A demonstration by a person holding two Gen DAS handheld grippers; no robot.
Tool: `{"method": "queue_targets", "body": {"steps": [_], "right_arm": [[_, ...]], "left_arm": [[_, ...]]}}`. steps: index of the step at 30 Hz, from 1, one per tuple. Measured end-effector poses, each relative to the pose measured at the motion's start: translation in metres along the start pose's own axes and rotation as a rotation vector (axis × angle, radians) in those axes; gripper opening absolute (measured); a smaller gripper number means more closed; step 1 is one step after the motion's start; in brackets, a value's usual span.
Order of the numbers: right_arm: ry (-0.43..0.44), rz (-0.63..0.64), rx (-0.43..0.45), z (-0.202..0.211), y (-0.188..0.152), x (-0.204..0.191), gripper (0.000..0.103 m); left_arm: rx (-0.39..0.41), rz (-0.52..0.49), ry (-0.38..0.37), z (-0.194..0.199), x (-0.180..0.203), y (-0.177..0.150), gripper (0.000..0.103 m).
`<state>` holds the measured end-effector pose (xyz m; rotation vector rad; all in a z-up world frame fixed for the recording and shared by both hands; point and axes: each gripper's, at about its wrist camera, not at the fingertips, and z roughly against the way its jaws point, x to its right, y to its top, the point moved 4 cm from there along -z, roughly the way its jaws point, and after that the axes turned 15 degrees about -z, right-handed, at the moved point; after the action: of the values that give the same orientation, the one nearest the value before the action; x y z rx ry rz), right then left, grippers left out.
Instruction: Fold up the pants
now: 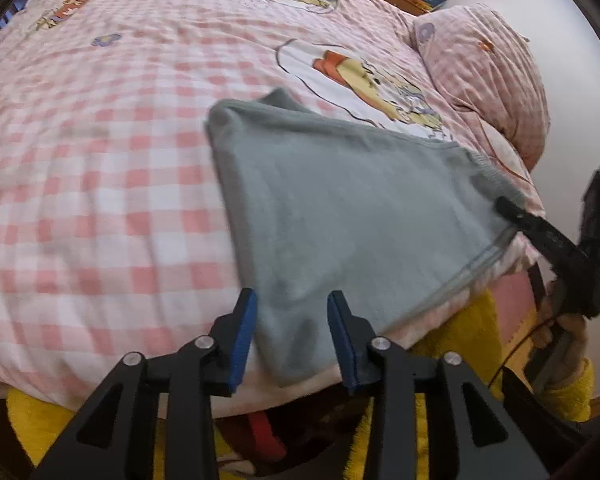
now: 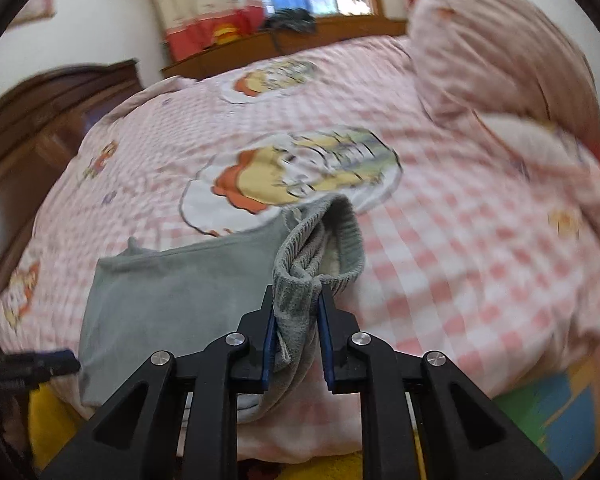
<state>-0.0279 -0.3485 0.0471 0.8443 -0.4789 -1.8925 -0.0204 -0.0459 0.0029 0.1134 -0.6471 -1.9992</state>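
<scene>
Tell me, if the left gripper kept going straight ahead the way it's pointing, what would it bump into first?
Most likely the gray pants. The left gripper is open, and the near edge of the pants lies on the bed right between and just ahead of its fingers. How much gap is left is hard to judge.

One pair of grey, soft knitted pants (image 1: 340,204) is counted on one bed covered with a pink and white checked quilt (image 1: 100,168). Two black hand-held grippers with blue pads are seen: the left hand-held gripper (image 1: 292,336) and the right hand-held gripper (image 2: 298,336). One pink checked pillow (image 1: 488,76) is counted. Two large round cartoon prints are seen in the right wrist view.
</scene>
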Motion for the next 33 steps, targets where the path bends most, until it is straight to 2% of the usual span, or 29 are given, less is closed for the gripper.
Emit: {"method": "queue_targets", "body": {"steps": [7,12,15,20,23,28,33], "right_arm": [[0.039,0.21,0.035,0.01,-0.004,-0.055,0.018],[0.07,0.397,0.059,0.016,-0.02,-0.106,0.018],[0.082,0.551,0.058,0.015,-0.041,-0.142,0.018],[0.103,0.725,0.015,0.002,-0.082,-0.184,0.018],[0.124,0.756,-0.03,-0.011,-0.098,-0.197,0.018],[0.153,0.731,-0.107,-0.032,-0.108,-0.205,0.019],[0.226,0.634,-0.225,-0.037,-0.112,-0.205,0.033]], "left_arm": [[0.012,0.059,0.04,0.006,-0.022,0.001,0.041],[0.03,0.084,0.057,0.012,-0.033,0.0,0.041],[0.044,0.103,0.059,0.016,-0.039,-0.002,0.041],[0.057,0.125,0.057,0.021,-0.047,-0.009,0.041],[0.065,0.142,0.054,0.023,-0.053,-0.014,0.041],[0.069,0.176,0.054,0.026,-0.064,-0.022,0.041],[0.069,0.189,0.058,0.027,-0.07,-0.027,0.041]]}}
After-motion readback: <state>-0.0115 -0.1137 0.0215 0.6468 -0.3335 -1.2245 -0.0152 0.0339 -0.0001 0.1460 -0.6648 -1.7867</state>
